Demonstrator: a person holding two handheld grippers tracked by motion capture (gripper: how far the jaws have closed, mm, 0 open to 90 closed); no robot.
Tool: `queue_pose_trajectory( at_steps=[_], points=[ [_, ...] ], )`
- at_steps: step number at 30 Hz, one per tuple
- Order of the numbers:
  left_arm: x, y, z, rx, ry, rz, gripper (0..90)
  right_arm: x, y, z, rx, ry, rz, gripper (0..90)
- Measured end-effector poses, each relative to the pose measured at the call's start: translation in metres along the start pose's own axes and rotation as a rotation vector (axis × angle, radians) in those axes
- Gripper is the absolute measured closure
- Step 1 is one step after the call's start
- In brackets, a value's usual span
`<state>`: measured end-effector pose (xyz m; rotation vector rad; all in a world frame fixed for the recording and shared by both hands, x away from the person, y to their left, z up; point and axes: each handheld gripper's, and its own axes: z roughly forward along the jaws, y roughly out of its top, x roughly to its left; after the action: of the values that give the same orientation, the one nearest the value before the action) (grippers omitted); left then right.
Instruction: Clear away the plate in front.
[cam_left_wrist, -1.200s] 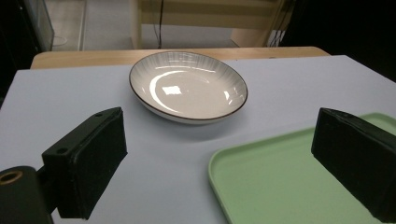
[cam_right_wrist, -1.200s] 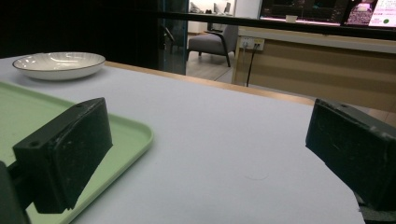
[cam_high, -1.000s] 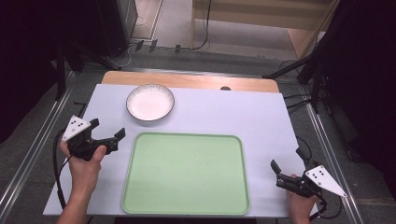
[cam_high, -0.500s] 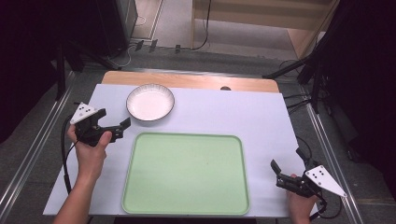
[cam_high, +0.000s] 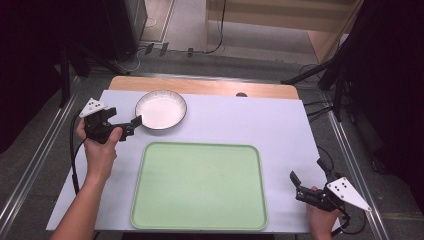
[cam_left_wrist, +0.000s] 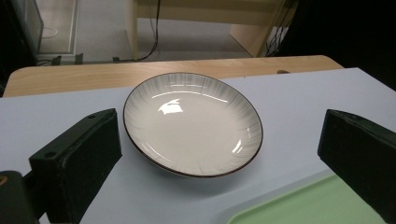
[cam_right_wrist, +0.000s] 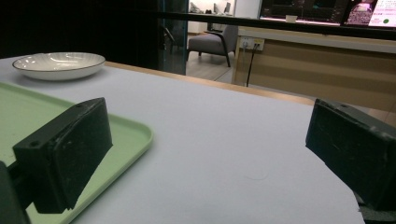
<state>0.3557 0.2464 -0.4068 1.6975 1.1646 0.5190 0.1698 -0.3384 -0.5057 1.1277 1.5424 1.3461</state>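
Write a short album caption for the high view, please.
Left gripper open, reaching toward a white bowl beside a green tray.

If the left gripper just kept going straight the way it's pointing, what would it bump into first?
Most likely the white bowl. The left gripper points at it with fingers open, and the near rim lies just ahead between them. Its height above the table is hard to judge.

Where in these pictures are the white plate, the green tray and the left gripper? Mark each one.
white plate (cam_left_wrist: 192, 125), left gripper view, middle of its glossy well.
green tray (cam_high: 200, 185), high view, bare middle of its floor.
left gripper (cam_high: 134, 122), high view, midway between its fingertips.
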Motion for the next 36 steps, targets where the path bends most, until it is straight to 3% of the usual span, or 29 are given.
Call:
queue_pose_trajectory(
  at_steps=[21,26,30,34,35,36],
  points=[
    [0.018,0.019,0.035,0.049,0.014,-0.054,3.1,0.000,0.000,0.000,-0.001,0.000,0.000,0.7],
    [0.027,0.025,0.053,0.112,0.002,-0.087,3.8,0.000,0.000,0.000,0.000,0.001,0.001,0.7],
    [0.028,0.027,0.065,0.167,0.014,-0.084,4.5,0.000,0.000,0.000,0.000,0.001,-0.001,0.7],
    [0.036,0.028,0.077,0.186,0.031,-0.124,6.6,0.000,0.000,0.000,0.000,0.001,0.001,0.7],
    [0.042,0.028,0.082,0.200,0.040,-0.161,7.1,0.000,0.000,0.000,0.000,0.001,0.000,0.7],
    [0.042,0.028,0.082,0.200,0.040,-0.161,7.8,0.000,0.000,0.000,0.000,0.001,0.000,0.7]
  ],
)
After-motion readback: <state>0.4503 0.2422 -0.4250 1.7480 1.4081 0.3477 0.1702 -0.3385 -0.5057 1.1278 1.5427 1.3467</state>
